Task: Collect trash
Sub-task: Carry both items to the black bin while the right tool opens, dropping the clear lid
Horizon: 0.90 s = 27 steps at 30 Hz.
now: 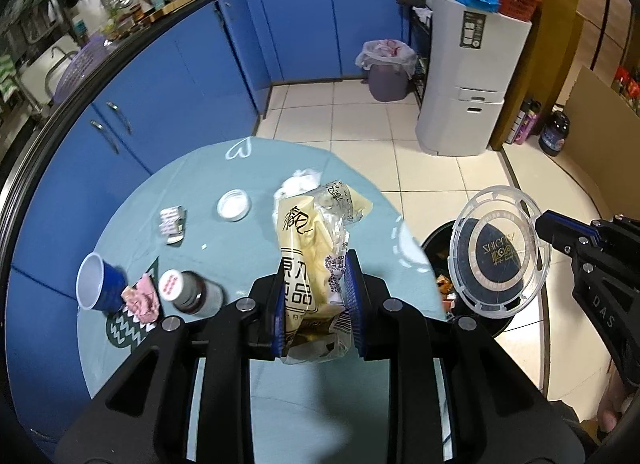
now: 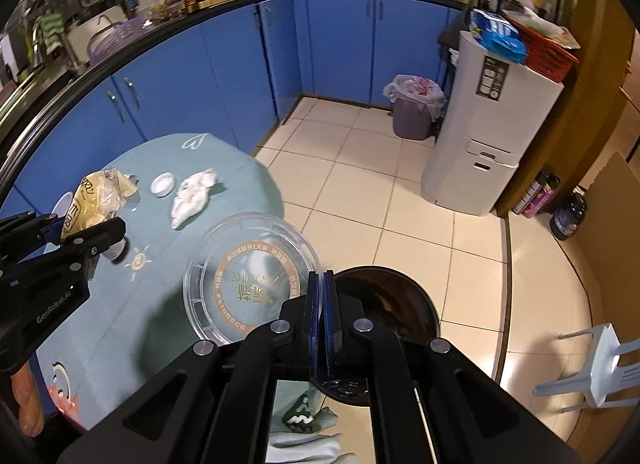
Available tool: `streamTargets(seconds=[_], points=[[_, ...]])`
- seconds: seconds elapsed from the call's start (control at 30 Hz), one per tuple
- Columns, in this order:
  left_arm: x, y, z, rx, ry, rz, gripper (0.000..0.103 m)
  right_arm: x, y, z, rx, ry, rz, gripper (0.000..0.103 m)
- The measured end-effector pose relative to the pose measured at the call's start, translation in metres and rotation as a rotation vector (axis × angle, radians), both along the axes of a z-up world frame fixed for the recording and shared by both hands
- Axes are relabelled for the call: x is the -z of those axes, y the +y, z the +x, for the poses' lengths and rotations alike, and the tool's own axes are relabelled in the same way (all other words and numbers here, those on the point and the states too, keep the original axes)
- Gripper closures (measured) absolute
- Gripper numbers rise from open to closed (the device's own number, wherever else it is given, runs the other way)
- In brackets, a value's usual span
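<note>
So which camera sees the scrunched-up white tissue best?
The right wrist view: the crumpled white tissue lies fully exposed on the teal tablecloth. In the left wrist view, the yellow snack wrapper hides most of it.

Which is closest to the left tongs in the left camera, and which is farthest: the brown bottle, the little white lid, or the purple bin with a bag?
Counting out from the left tongs:
1. Brown bottle, lying on the table just to their left.
2. Little white lid, farther back on the table.
3. Purple bin, far off on the floor by the blue cupboards.
</note>
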State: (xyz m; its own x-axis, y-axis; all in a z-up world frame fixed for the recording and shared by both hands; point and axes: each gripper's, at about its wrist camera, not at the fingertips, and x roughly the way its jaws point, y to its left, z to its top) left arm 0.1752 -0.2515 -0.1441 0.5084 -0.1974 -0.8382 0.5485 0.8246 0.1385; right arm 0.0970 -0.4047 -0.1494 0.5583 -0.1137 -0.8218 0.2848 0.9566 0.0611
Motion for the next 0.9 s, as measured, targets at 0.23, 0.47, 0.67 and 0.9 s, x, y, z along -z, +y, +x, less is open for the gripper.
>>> streamTargets(seconds=[0.23, 0.47, 0.67, 0.9], points=[[0.002, -0.033, -0.004, 0.046, 0.013, 0.01, 0.077, 0.005, -0.031, -0.005, 0.048, 0.0, 0.012, 0.1], [0.005, -0.063, -0.009, 0.096, 0.016, 0.02, 0.077, 0.01, -0.056, -0.009, 0.091, 0.012, 0.02, 0.1], [0.008, -0.085, -0.011, 0.12, 0.025, 0.027, 0.077, 0.015, -0.072, -0.011, 0.109, 0.018, 0.03, 0.1], [0.012, -0.1, -0.012, 0.13, 0.033, 0.035, 0.077, 0.022, -0.087, -0.012, 0.125, 0.029, 0.047, 0.1]])
